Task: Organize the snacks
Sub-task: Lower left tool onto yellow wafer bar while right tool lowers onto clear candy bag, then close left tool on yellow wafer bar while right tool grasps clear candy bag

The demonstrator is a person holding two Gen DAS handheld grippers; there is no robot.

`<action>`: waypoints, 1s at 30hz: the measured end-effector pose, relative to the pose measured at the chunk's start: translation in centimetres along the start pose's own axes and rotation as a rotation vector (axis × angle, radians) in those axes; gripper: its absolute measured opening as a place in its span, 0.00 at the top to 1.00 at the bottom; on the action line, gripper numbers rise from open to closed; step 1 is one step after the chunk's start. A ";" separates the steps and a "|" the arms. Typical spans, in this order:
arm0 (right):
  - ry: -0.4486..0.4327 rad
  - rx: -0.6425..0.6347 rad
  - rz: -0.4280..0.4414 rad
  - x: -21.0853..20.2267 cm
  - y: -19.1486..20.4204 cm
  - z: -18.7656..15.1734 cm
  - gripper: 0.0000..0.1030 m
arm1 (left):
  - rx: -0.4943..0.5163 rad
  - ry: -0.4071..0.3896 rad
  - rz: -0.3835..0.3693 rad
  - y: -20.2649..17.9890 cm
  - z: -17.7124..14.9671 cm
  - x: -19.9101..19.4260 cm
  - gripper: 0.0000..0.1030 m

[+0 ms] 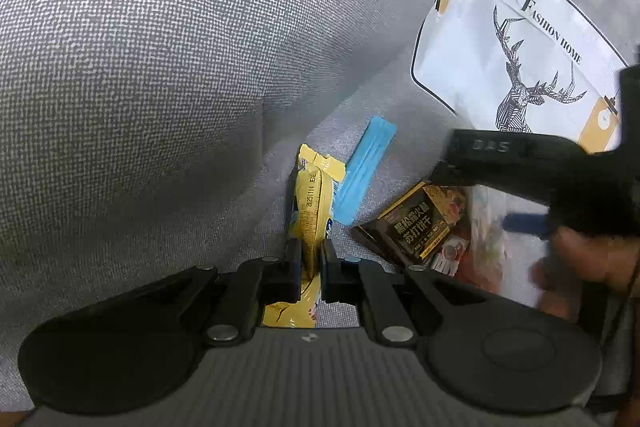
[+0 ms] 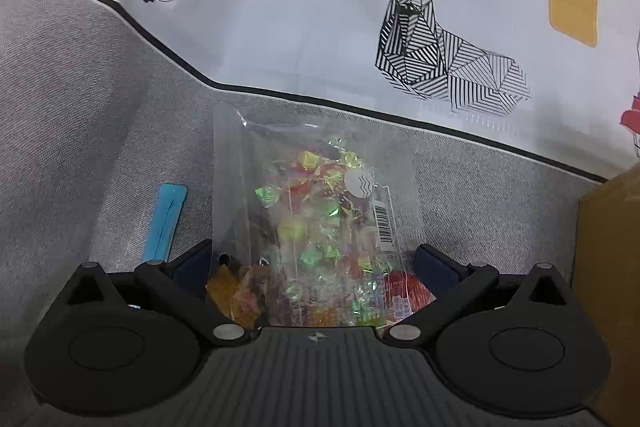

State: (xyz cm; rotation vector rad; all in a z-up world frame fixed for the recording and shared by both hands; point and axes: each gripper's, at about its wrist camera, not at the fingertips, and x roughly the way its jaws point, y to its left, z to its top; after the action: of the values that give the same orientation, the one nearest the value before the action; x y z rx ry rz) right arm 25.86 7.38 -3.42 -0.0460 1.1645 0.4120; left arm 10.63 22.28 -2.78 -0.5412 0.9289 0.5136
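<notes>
My left gripper is shut on a yellow snack packet, which stands up between the pads over the grey sofa seat. A blue flat packet lies just beyond it, and a dark cracker packet with gold lettering lies to the right. My right gripper is open wide and points down over a clear bag of shiny wrapped candies. The bag lies between its fingers and looks unsqueezed. In the left wrist view that gripper's black frame is blurred above the clear bag.
A white cushion with a deer print leans behind the snacks. A cardboard box stands at the right edge. A red packet and an orange one peek from under the clear bag. The blue packet lies left of it.
</notes>
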 end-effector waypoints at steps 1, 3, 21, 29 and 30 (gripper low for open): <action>-0.022 0.006 0.011 -0.5 -0.3 0.0 0.18 | 0.001 0.000 0.000 0.0 0.0 0.1 0.91; -0.054 0.031 0.043 -1.7 -1.0 0.0 0.54 | 0.002 -0.003 0.002 0.1 0.0 0.1 0.91; -0.227 0.067 0.169 -14.5 -4.8 -6.1 0.91 | 0.057 -0.040 -0.011 0.0 0.5 -0.8 0.93; -0.278 0.075 0.256 -19.9 -4.3 -13.8 0.92 | 0.053 0.025 -0.253 1.7 0.9 -2.3 0.94; -0.280 0.074 0.266 -20.1 -4.1 -14.6 0.92 | 0.062 0.035 -0.292 1.9 0.9 -2.6 0.94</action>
State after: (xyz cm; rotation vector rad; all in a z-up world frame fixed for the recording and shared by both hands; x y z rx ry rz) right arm 7.81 -5.89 8.03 0.2268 0.9099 0.5896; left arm 8.67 23.81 -0.52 -0.6187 0.8783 0.2119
